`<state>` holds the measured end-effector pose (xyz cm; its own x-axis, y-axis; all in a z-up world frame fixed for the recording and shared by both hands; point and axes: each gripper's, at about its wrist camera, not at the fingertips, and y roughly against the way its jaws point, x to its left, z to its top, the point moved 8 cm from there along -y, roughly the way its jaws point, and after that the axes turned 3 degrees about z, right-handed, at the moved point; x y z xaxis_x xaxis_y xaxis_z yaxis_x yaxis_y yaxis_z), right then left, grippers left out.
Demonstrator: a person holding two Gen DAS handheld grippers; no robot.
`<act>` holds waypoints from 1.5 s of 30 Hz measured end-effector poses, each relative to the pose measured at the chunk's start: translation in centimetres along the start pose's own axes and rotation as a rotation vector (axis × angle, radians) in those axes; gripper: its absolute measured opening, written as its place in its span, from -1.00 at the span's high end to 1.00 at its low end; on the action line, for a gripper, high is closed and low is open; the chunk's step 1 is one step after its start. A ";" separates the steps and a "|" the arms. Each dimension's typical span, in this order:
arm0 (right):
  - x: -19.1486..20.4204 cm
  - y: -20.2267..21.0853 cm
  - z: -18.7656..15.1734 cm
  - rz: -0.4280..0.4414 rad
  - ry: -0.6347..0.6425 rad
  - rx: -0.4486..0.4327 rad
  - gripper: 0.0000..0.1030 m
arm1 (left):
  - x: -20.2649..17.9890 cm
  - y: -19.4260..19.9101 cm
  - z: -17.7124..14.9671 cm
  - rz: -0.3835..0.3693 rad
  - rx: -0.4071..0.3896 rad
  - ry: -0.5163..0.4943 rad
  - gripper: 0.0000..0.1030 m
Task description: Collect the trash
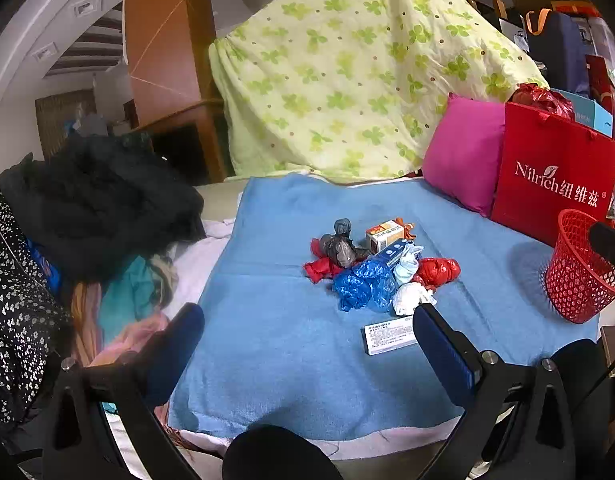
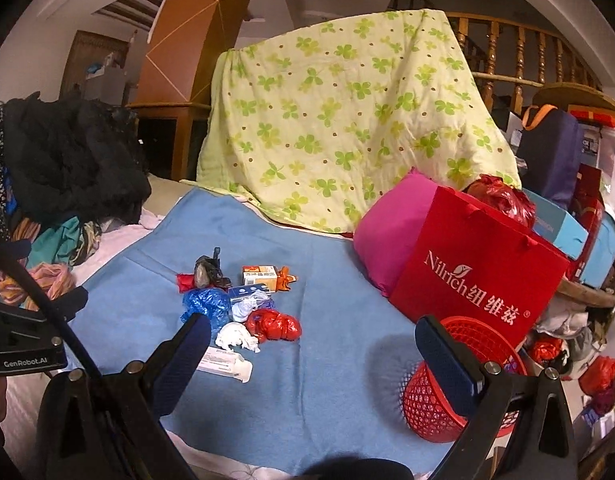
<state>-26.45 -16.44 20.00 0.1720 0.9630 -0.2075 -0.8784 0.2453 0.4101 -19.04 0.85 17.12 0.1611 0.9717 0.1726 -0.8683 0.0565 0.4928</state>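
The trash pile (image 1: 377,268) lies on the blue blanket (image 1: 291,360), which serves as the landmark surface, near its centre. The pile comprises a crumpled blue plastic bag (image 1: 361,286), a red plastic bag (image 1: 437,272), a grey wrapped bundle (image 1: 341,246), a small orange-and-white carton (image 1: 385,234), white crumpled tissue (image 1: 409,298) and a flat white box (image 1: 389,336) lying just in front of the rest. The items are grouped together, which probably allows pick-up with short travel. The red mesh basket (image 2: 439,400) stands upright on the right edge of the blanket, well apart from the pile, mouth upward; it is judged to be the receptacle. The left gripper (image 1: 307,332) hovers over the near part of the blanket with its fingers wide apart and nothing between them, aimed toward the pile. The right gripper (image 2: 313,344) is likewise spread and empty; its right-hand finger overlaps the basket in view, though contact cannot be confirmed. No item appears to be in the basket, so collection is judged not yet begun. The red paper bag (image 2: 479,280) and pink cushion (image 2: 387,224) stand behind the basket.
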 end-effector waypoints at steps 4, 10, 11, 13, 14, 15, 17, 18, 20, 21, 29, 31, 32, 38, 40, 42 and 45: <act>-0.7 0.3 -0.1 0.024 -0.053 -0.034 -1.00 | -0.2 -0.2 -0.3 0.001 0.006 -0.001 -1.00; -2.0 0.3 -0.8 0.124 -0.161 -0.122 -1.00 | -0.6 -2.1 -1.6 0.009 0.043 -0.011 -1.00; -2.1 0.0 -1.2 0.148 -0.176 -0.124 -1.00 | -0.7 -2.6 -2.0 0.011 0.052 -0.016 -1.00; -2.4 -1.9 -2.6 0.203 -0.222 -0.072 -1.00 | -0.8 -3.6 -2.7 0.016 0.071 -0.020 -1.00; -2.5 -2.8 -3.2 0.217 -0.233 -0.033 -1.00 | -0.9 -4.2 -3.1 0.012 0.082 -0.022 -1.00; -2.4 -4.3 -4.1 0.251 -0.254 0.035 -1.00 | -1.1 -5.1 -3.6 0.001 0.099 -0.023 -1.00; -2.5 -6.3 -5.1 0.286 -0.280 0.093 -1.00 | -1.7 -6.4 -4.3 -0.021 0.123 -0.026 -1.00; -2.4 -7.7 -5.6 0.303 -0.294 0.131 -1.00 | -2.0 -7.0 -4.6 -0.036 0.133 -0.028 -1.00; -2.1 -10.0 -6.3 0.332 -0.306 0.185 -1.00 | -2.6 -8.3 -5.1 -0.065 0.145 -0.039 -1.00; -1.8 -10.9 -6.7 0.336 -0.309 0.207 -1.00 | -3.0 -9.0 -5.4 -0.082 0.152 -0.053 -1.00; -0.5 -21.7 -9.3 0.430 -0.417 0.396 -1.00 | -7.1 -13.2 -6.1 -0.292 0.169 -0.186 -0.93; -0.9 -24.8 -9.4 0.430 -0.467 0.417 -0.99 | -8.2 -14.2 -5.7 -0.334 0.164 -0.223 -0.88; -0.9 -26.0 -9.3 0.431 -0.485 0.419 -0.97 | -8.9 -15.0 -5.5 -0.359 0.166 -0.239 -0.88; -1.9 -31.9 -9.3 0.412 -0.565 0.446 -0.64 | -11.9 -18.4 -5.8 -0.452 0.204 -0.320 -0.88; -1.5 -33.3 -10.0 0.426 -0.568 0.479 -0.56 | -12.7 -19.2 -6.5 -0.469 0.220 -0.355 -0.88; -1.1 -34.2 -10.5 0.429 -0.572 0.517 -0.46 | -13.1 -20.0 -7.1 -0.470 0.230 -0.392 -0.88; -0.1 -35.3 -11.1 0.458 -0.563 0.552 -0.31 | -13.5 -20.8 -7.9 -0.508 0.261 -0.408 -0.88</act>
<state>-0.42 -26.37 -4.28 0.1782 0.8562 0.4850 -0.6015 -0.2953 0.7423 -6.86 -11.65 -2.16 0.7246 0.6730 0.1483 -0.5065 0.3742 0.7768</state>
